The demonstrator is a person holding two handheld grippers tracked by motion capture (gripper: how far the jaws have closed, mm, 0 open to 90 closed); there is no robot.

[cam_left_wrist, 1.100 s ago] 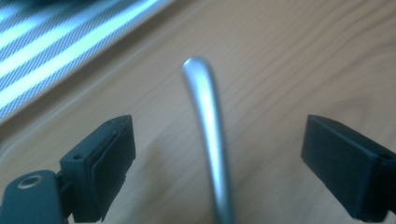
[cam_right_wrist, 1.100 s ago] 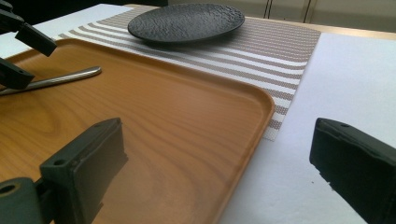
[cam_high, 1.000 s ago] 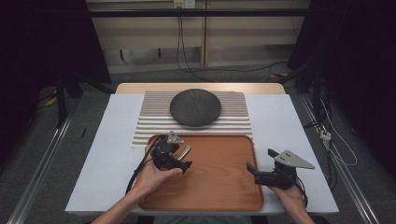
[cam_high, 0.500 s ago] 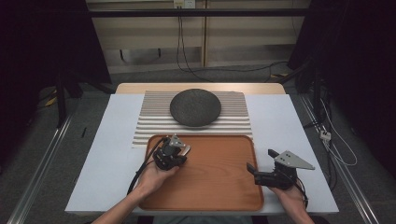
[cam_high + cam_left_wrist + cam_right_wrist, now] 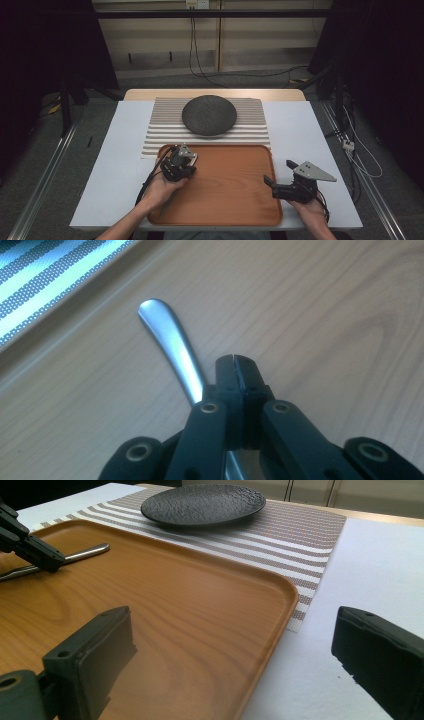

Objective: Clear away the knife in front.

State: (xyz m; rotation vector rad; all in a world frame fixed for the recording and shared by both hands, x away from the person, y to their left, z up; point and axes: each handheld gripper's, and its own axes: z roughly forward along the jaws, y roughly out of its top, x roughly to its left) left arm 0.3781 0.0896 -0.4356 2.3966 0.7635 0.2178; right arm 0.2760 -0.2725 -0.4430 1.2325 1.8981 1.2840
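Currently the left gripper (image 5: 235, 362) sits low-centre in its own view, jaws pressed together, having just been closing; the metal handle (image 5: 167, 342) lies beside them on the wooden tray (image 5: 325, 300), not between. Right gripper (image 5: 230, 650) spread wide, holding nothing, over the tray's right edge.

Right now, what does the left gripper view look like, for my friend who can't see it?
The left hand-held gripper has its two black jaws shut together just above a wooden tray. A shiny metal handle lies beside and under them, and a striped mat edges the top left corner.

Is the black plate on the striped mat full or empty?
Empty. The black plate rests flat on the striped mat, and its dark textured surface is bare in the high view and in the right gripper view.
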